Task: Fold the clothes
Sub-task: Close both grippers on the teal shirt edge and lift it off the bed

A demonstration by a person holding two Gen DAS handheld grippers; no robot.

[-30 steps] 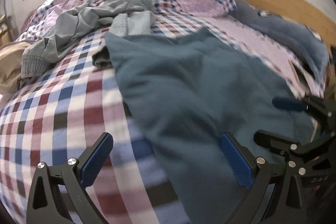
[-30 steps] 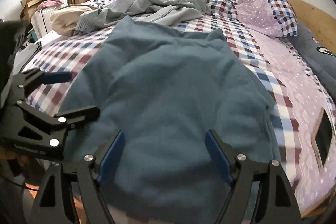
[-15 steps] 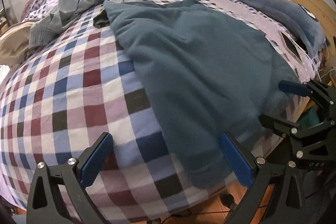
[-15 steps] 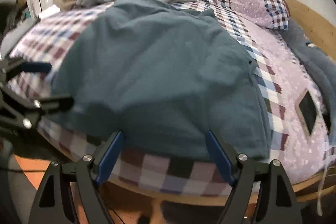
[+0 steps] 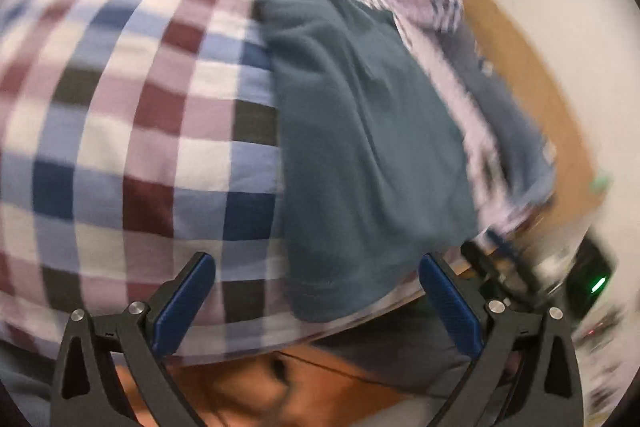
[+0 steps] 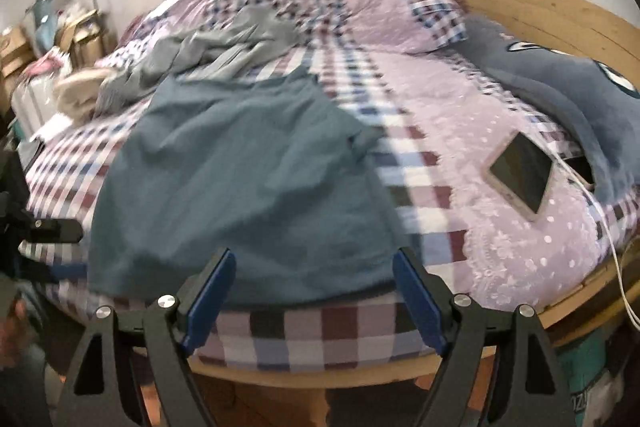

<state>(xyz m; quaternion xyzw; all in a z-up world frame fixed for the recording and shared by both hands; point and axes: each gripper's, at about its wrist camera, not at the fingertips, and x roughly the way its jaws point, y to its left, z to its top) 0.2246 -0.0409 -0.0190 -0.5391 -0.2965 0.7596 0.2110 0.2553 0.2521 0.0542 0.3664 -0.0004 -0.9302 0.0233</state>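
While both hand-held grippers gape empty, teal garment (image 6: 244, 187) lies spread on bed (image 6: 460, 131).

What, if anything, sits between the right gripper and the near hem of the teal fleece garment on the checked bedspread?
Nothing visible. The right gripper is open at the bed's edge, with the teal fleece garment directly ahead. The smartphone lies off to the right, clear of the path; the grey crumpled clothing lies beyond the garment.

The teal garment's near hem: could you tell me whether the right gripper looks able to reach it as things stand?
Probably yes: the right gripper is open, the teal garment lies flat just ahead of its fingertips, and nothing sits between them.
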